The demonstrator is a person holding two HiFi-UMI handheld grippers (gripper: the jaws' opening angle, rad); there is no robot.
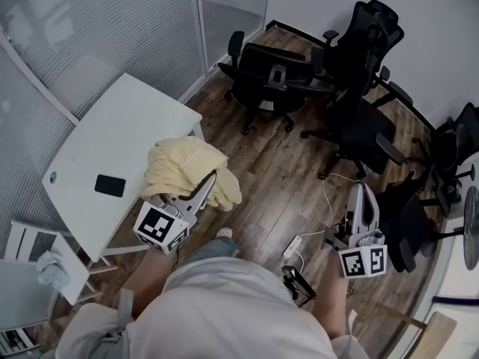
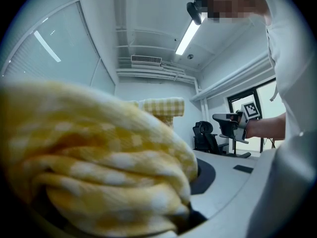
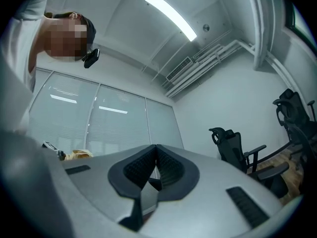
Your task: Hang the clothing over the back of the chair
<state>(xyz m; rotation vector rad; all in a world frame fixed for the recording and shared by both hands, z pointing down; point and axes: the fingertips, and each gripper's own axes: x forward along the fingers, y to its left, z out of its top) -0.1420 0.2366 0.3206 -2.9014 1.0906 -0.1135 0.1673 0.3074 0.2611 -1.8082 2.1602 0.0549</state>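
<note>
A yellow checked piece of clothing [image 1: 183,167] hangs bunched from my left gripper [image 1: 209,178], which is shut on it just off the white table's corner. In the left gripper view the cloth [image 2: 99,167] fills the lower left and hides the jaws. My right gripper [image 1: 361,188] is held out over the wooden floor, shut with nothing in it; its ribbed pads [image 3: 166,168] meet. Black office chairs stand ahead: one [image 1: 367,129] beyond the right gripper, another [image 1: 269,73] farther back by the glass wall. The right gripper view shows a chair [image 3: 230,148] at right.
A white table [image 1: 90,163] with a black phone [image 1: 110,185] stands at left against a glass partition [image 1: 97,21]. A white cable and power strip [image 1: 292,247] lie on the floor between the grippers. More black chairs [image 1: 419,208] crowd the right side.
</note>
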